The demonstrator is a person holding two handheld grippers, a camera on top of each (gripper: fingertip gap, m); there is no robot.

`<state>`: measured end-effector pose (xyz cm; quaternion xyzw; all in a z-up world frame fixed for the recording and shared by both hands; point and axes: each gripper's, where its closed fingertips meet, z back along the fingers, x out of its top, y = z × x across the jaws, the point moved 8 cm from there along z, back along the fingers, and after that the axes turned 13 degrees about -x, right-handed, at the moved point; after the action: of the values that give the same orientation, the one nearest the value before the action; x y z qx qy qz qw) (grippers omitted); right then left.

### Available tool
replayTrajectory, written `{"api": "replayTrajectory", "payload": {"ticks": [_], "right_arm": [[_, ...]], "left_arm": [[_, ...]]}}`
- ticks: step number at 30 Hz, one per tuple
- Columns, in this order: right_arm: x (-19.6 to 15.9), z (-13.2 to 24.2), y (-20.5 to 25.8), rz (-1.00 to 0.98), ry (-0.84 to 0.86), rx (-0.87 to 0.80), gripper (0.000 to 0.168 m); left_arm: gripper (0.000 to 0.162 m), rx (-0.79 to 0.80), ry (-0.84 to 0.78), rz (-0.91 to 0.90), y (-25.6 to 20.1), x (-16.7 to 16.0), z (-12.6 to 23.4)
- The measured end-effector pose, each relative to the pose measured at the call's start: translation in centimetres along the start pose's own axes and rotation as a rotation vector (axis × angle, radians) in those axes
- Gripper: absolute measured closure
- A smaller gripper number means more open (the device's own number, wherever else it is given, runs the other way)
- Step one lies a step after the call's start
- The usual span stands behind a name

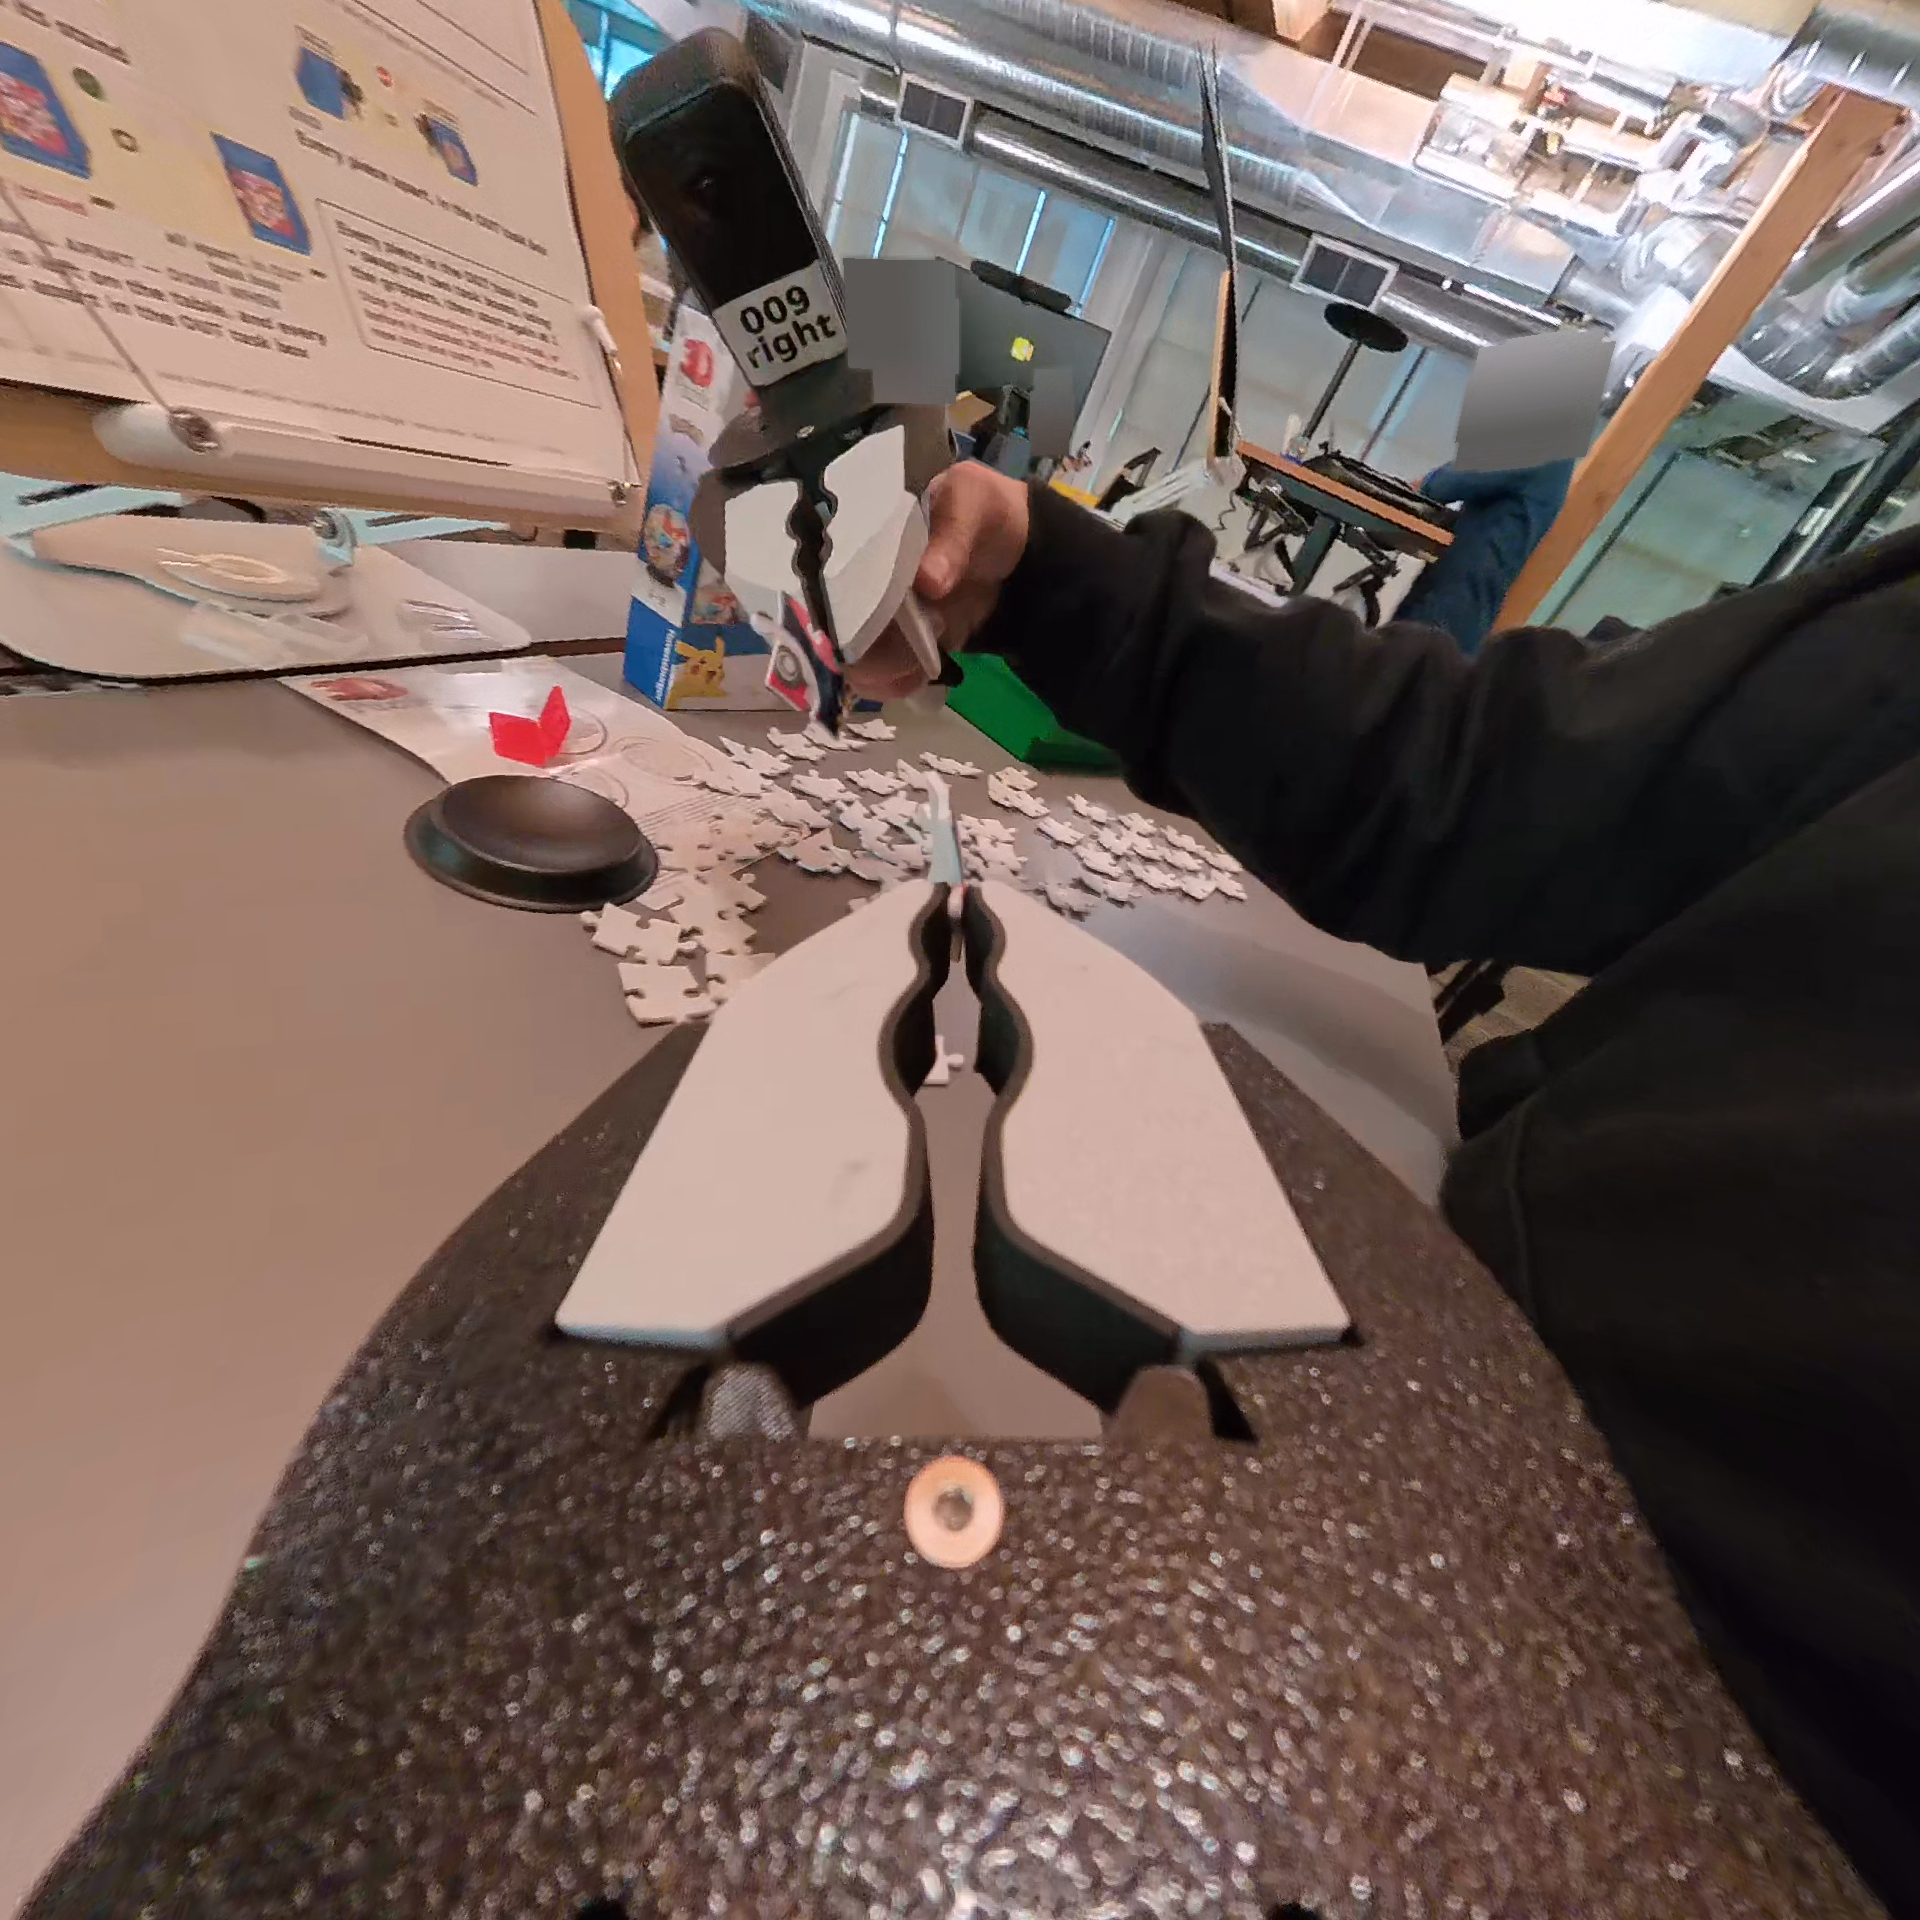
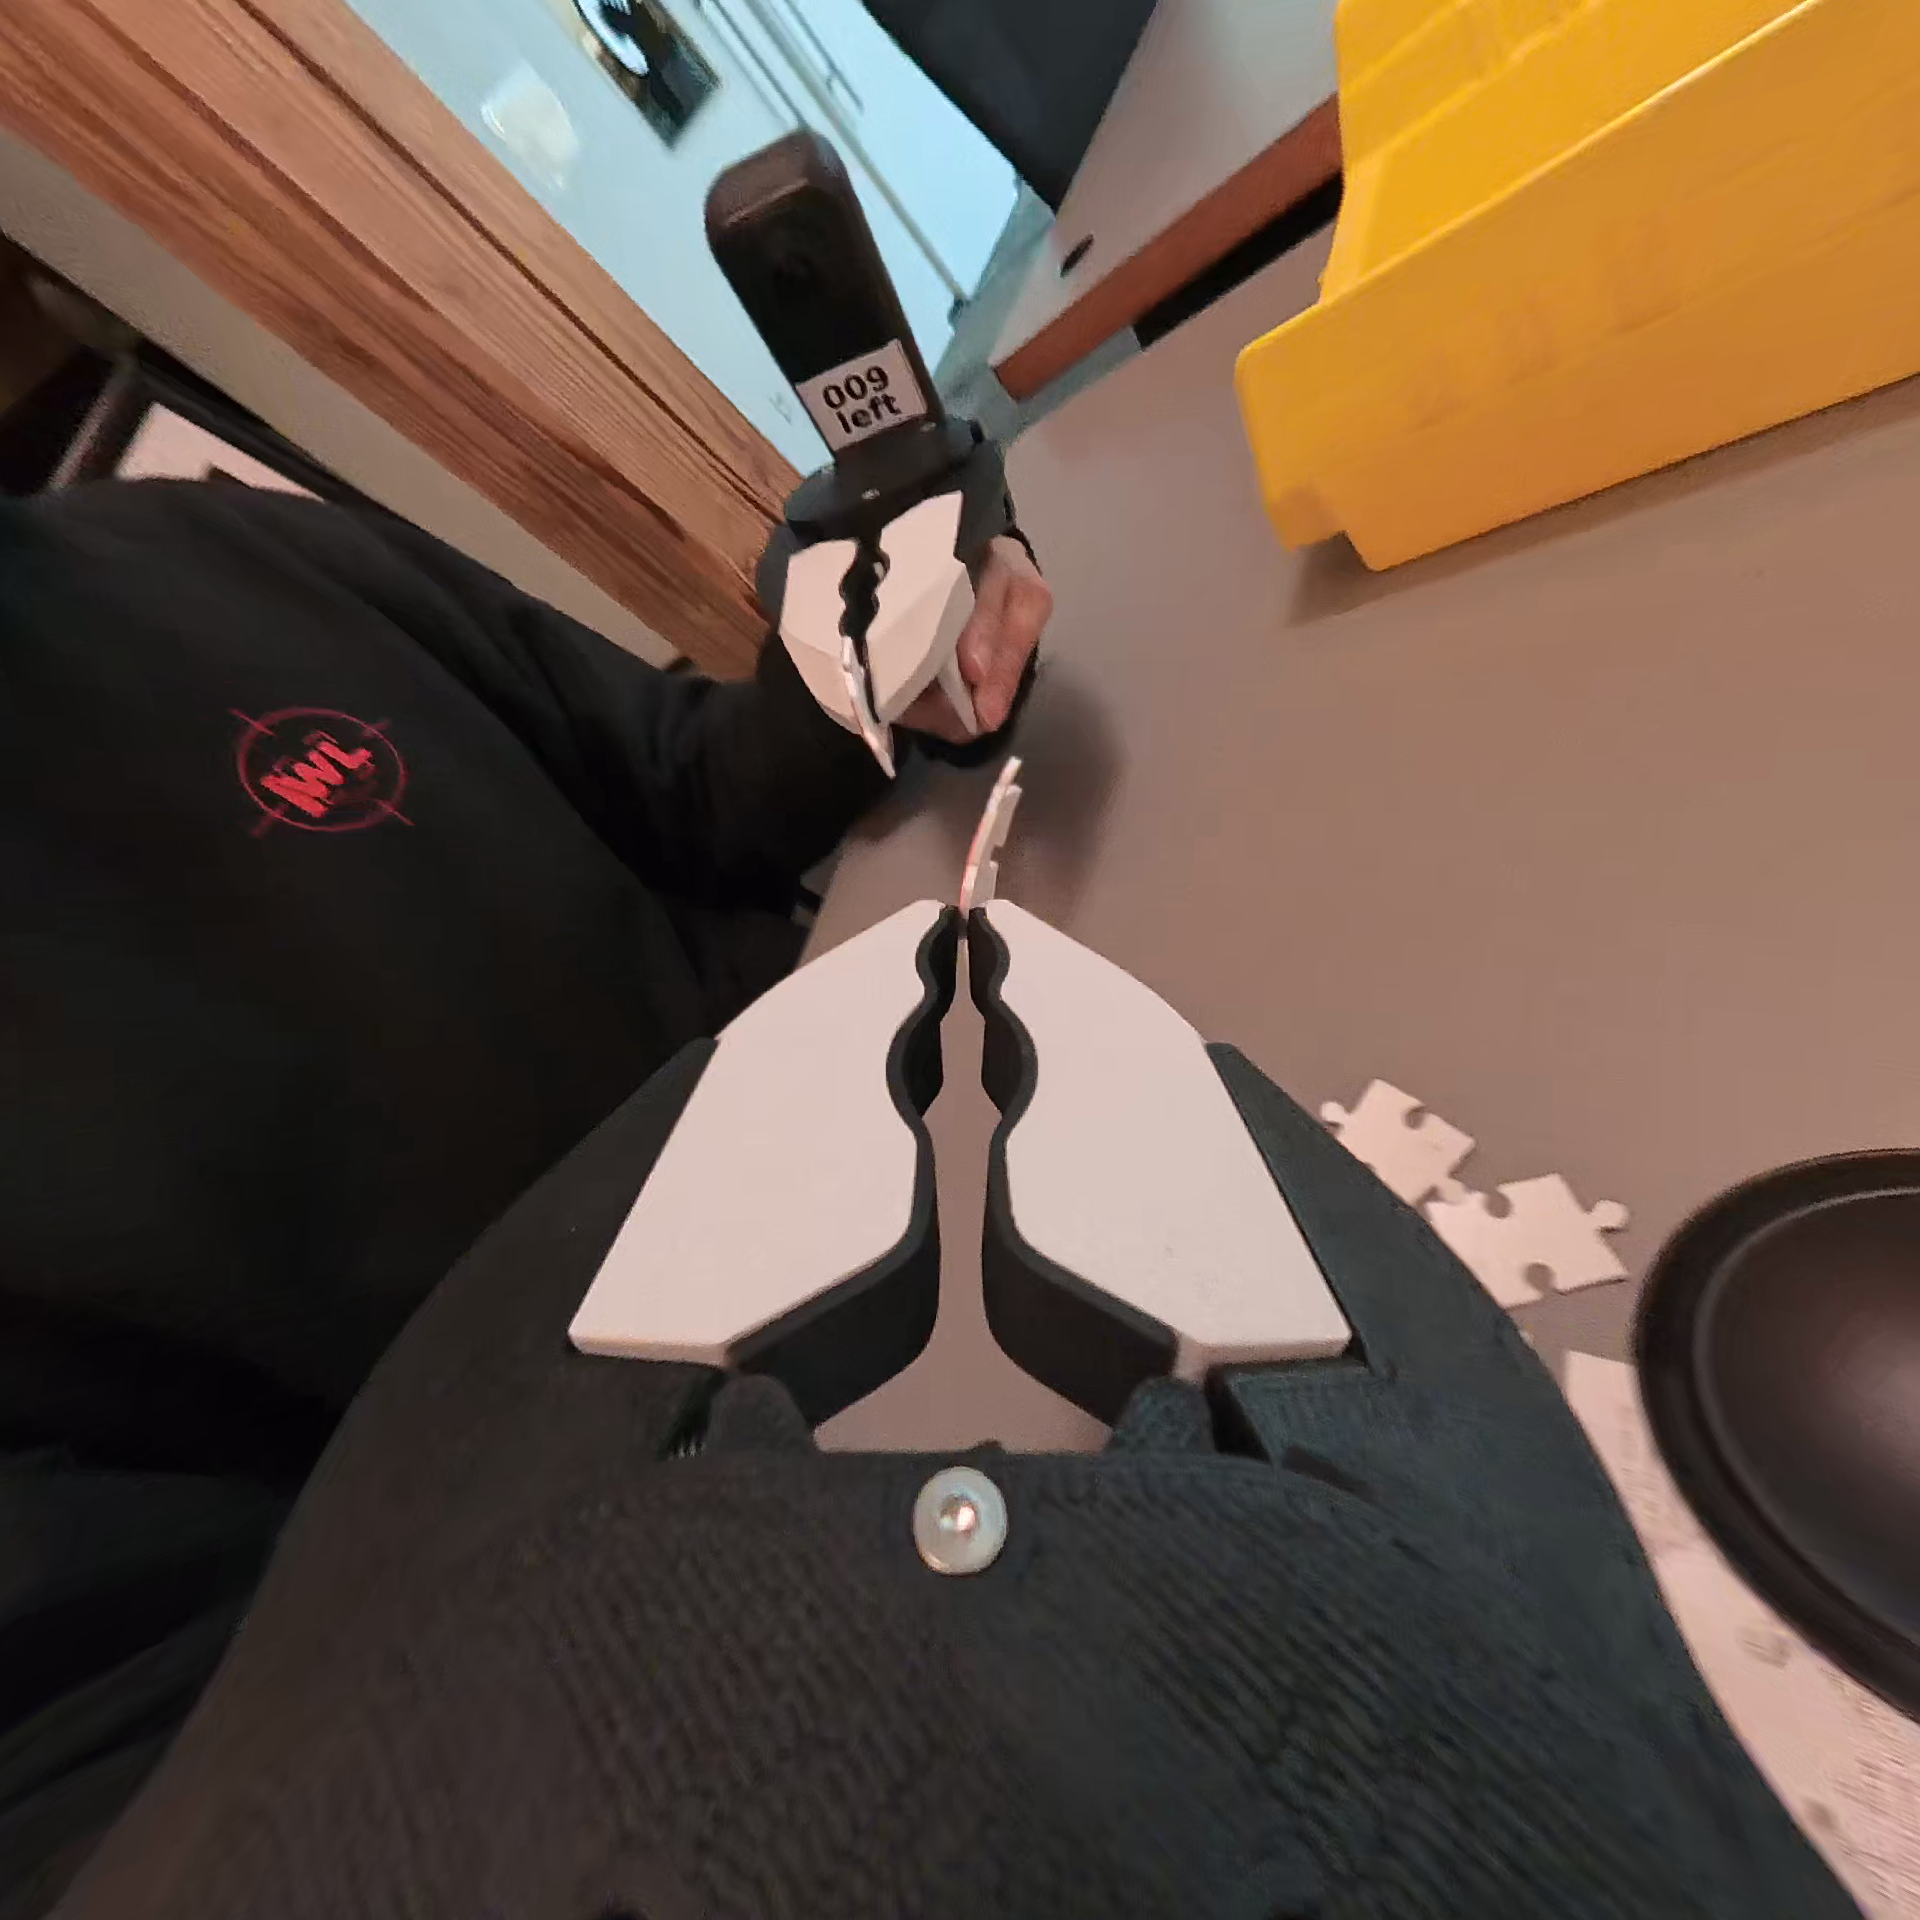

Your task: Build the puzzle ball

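Note:
My left gripper (image 1: 956, 902) is shut on a puzzle piece (image 1: 940, 831), held edge-on above the grey table (image 1: 260, 1039). My right gripper (image 2: 961, 914) is shut on another puzzle piece (image 2: 992, 831), also edge-on. The two grippers face each other, their pieces a short gap apart. In the left wrist view the right gripper (image 1: 831, 717) holds its red, white and black piece (image 1: 795, 660) over a pile of loose pieces (image 1: 1122, 857) lying white side up. In the right wrist view the left gripper (image 2: 878, 727) holds its piece (image 2: 881, 748).
A round black stand (image 1: 530, 842) sits left of the pile, also seen in the right wrist view (image 2: 1808, 1382). A puzzle box (image 1: 696, 582), a small red part (image 1: 530, 732) and a green bin (image 1: 1018, 717) stand behind. A yellow bin (image 2: 1610, 260) lies farther off. The person's dark sleeve (image 1: 1455, 779) crosses the right. Spacing between my two grippers at the tips: around 10 cm.

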<state>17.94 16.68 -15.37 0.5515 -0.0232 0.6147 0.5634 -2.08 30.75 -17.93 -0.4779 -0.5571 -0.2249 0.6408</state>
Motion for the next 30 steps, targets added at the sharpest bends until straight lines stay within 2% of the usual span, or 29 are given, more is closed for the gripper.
{"api": "replayTrajectory", "payload": {"ticks": [6, 15, 24, 30], "right_arm": [[-1.4, 0.5, 3.1, -0.043, -0.176, 0.117, 0.166], [-4.7, 2.2, 5.5, -0.065, -0.451, 0.128, 0.167], [-6.5, 2.6, 6.2, -0.063, -0.548, 0.158, 0.166], [-6.6, 3.0, 6.2, -0.065, -0.538, 0.166, 0.166]], "left_arm": [[0.161, -0.102, -0.002, 0.034, -0.4, 1.3, -2.8], [0.161, -0.248, -0.075, 0.162, -0.7, 2.2, -5.9], [0.161, -0.353, -0.125, 0.288, -0.4, 2.1, -7.2], [0.161, -0.384, -0.127, 0.344, -0.2, 2.0, -7.9]]}}
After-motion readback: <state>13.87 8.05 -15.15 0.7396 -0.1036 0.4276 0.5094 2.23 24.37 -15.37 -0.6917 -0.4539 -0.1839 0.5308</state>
